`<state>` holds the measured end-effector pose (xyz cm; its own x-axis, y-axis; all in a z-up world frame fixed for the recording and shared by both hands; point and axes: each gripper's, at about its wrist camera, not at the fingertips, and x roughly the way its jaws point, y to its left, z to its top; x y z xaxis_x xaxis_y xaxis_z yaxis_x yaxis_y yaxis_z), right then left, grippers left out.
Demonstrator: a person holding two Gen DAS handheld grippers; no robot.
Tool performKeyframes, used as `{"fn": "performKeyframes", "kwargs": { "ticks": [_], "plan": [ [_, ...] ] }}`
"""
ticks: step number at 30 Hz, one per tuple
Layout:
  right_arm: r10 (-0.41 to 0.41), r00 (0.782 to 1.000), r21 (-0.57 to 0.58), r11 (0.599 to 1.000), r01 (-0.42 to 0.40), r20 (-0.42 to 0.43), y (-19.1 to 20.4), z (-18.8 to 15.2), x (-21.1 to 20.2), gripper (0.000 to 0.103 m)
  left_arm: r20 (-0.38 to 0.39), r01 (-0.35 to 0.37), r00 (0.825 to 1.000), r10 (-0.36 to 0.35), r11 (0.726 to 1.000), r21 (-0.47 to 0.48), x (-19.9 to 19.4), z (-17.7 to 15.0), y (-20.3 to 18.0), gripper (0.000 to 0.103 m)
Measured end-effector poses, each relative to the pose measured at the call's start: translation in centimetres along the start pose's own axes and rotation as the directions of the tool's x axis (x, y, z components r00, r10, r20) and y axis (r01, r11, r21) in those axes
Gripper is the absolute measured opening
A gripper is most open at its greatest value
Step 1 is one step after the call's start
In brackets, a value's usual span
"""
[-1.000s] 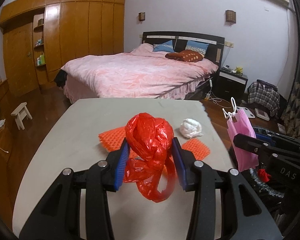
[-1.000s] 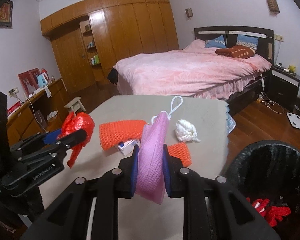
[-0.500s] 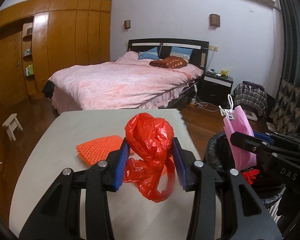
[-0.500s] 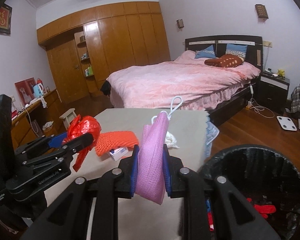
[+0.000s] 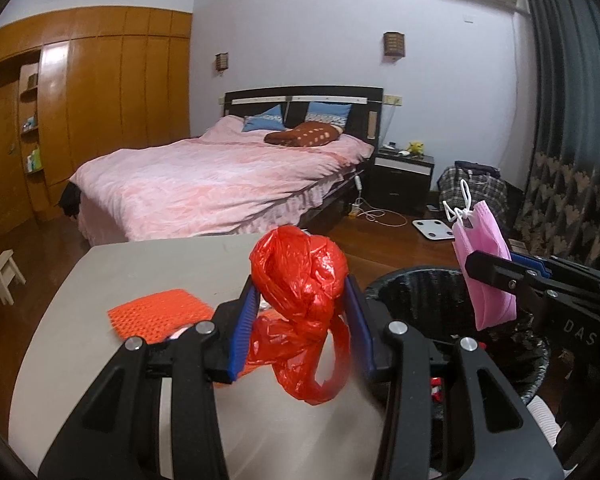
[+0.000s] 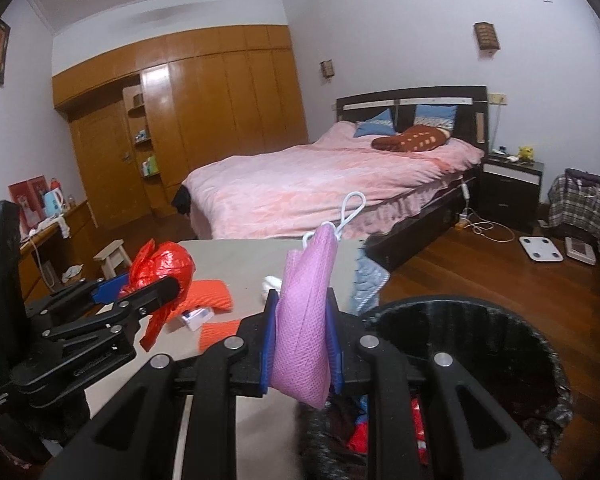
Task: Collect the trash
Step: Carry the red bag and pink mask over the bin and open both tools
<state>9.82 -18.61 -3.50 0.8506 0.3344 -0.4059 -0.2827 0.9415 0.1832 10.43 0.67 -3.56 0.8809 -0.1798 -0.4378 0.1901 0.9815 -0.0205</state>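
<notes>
My left gripper [image 5: 302, 320] is shut on a crumpled red plastic bag [image 5: 300, 276], which hangs above the right edge of the grey table [image 5: 100, 280]. My right gripper [image 6: 302, 324] is shut on a folded pink face mask [image 6: 306, 312] with white ear loops, held by the rim of a black trash bin [image 6: 480, 344]. The bin [image 5: 420, 292] stands on the floor right of the table, with red scraps inside. From the right wrist view the left gripper [image 6: 148, 284] and its red bag [image 6: 164, 264] show at the left. The pink mask [image 5: 484, 264] appears over the bin in the left wrist view.
Orange foam nets [image 5: 160, 312] [image 6: 208, 292], a small white box [image 6: 196, 316] and a white wad [image 6: 272, 282] lie on the table. Beyond are a pink bed [image 5: 220, 176], a nightstand [image 5: 404, 172], a scale [image 6: 540, 248], a stool [image 6: 112, 256] and wooden wardrobes [image 6: 220, 112].
Both grippers have swung right from over the table toward the bin, each keeping its hold. The bin has come into fuller view; the white wad has left the left wrist view.
</notes>
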Motion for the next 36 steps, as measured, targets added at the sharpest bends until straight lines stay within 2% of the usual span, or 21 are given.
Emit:
{"fn": "performKeyframes", "kwargs": {
  "ticks": [13,20,29,36],
  "plan": [
    [-0.104,0.994,0.032,0.994,0.103,0.026,-4.0,-1.2,-2.2,0.022,-0.02,0.085,0.996,-0.083,0.994,0.063,2.1,-0.7,-5.7,0.042],
    [-0.174,0.985,0.08,0.982,0.172,0.015,-7.5,-2.1,-2.8,0.022,-0.039,0.146,0.989,-0.143,0.984,0.105,4.1,-1.0,-8.9,0.042],
    [-0.256,0.966,0.108,0.96,0.259,-0.044,-11.6,-3.7,-1.7,0.022,-0.067,0.227,0.973,-0.22,0.965,0.134,7.8,-1.7,-12.4,0.042],
    [-0.278,0.956,0.122,0.95,0.287,-0.088,-13.9,-4.9,-0.4,0.022,-0.097,0.268,0.962,-0.255,0.952,0.149,10.6,-2.4,-14.3,0.042]
  ]
}}
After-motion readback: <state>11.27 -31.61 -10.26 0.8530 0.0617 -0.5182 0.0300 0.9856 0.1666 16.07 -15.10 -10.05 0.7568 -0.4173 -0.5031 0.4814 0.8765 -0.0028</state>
